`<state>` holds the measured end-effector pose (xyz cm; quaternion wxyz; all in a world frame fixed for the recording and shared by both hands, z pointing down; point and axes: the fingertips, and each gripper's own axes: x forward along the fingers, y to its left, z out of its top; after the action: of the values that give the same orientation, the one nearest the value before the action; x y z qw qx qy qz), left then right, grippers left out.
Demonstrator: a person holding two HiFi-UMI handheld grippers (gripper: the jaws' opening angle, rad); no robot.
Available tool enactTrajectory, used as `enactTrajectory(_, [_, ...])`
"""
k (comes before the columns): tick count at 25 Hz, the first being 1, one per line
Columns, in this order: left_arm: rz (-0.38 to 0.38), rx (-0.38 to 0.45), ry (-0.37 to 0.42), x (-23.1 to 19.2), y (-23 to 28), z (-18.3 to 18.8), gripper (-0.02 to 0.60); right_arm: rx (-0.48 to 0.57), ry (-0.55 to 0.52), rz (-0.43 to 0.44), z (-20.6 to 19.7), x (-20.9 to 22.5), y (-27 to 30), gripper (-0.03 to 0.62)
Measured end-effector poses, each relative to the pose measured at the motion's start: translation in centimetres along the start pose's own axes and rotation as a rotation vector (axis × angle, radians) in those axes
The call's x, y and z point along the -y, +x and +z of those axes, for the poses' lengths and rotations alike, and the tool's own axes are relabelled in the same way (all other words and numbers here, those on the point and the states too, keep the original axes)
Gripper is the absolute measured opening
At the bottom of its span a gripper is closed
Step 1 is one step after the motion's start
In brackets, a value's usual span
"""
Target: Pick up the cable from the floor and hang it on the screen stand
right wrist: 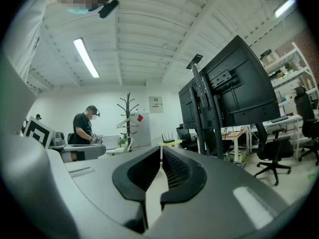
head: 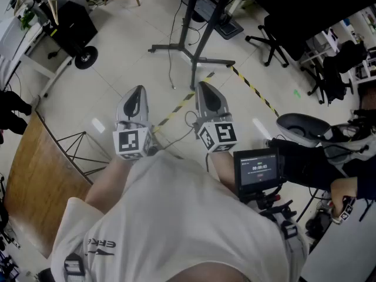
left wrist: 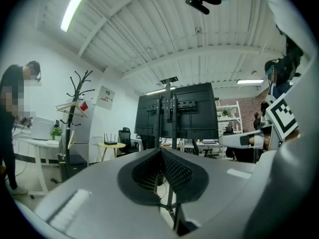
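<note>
On the pale tiled office floor, the thin cable (head: 189, 121) lies looped crosswise below and between the level left gripper (head: 139, 90) and right gripper (head: 204, 86), nearer the right, both with fingers closed and empty, short of the screen stand (head: 194, 49).

Striped tape (head: 254, 90) crosses the pale floor (head: 123, 57) near office chairs (head: 270, 39); a coat rack (right wrist: 127, 114) stands by what seems a fridge (right wrist: 143, 129).
</note>
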<state>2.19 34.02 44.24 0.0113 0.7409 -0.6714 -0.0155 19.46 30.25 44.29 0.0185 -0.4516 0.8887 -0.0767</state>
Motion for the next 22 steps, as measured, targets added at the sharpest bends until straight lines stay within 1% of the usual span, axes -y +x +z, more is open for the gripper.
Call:
enactTrajectory(6, [-0.026, -0.010, -0.015, -7.0, 6.7, -0.2, 0.002, -0.002, -0.006, -0.033, 0.5, -1.2, 8.9, 0.015])
enactTrajectory(10, [-0.026, -0.025, -0.034, -10.2, 9.3, -0.8, 0.002, -0.015, -0.022, -0.041, 0.6, -1.9, 13.0, 0.015])
enactTrajectory(12, [-0.028, -0.021, -0.035, -11.2, 10.2, -0.5, 0.002, -0.025, -0.029, -0.044, 0.5, -2.0, 14.4, 0.015])
enactTrajectory(15, [-0.028, -0.020, -0.031, -12.1, 11.9, -0.5, 0.002, -0.023, -0.032, -0.055, 0.8, -1.1, 16.2, 0.015])
enactTrajectory(22, [-0.007, -0.046, -0.033, -14.4, 16.6, -2.5, 0.002, -0.015, -0.029, -0.042, 0.5, 1.0, 21.2, 0.015])
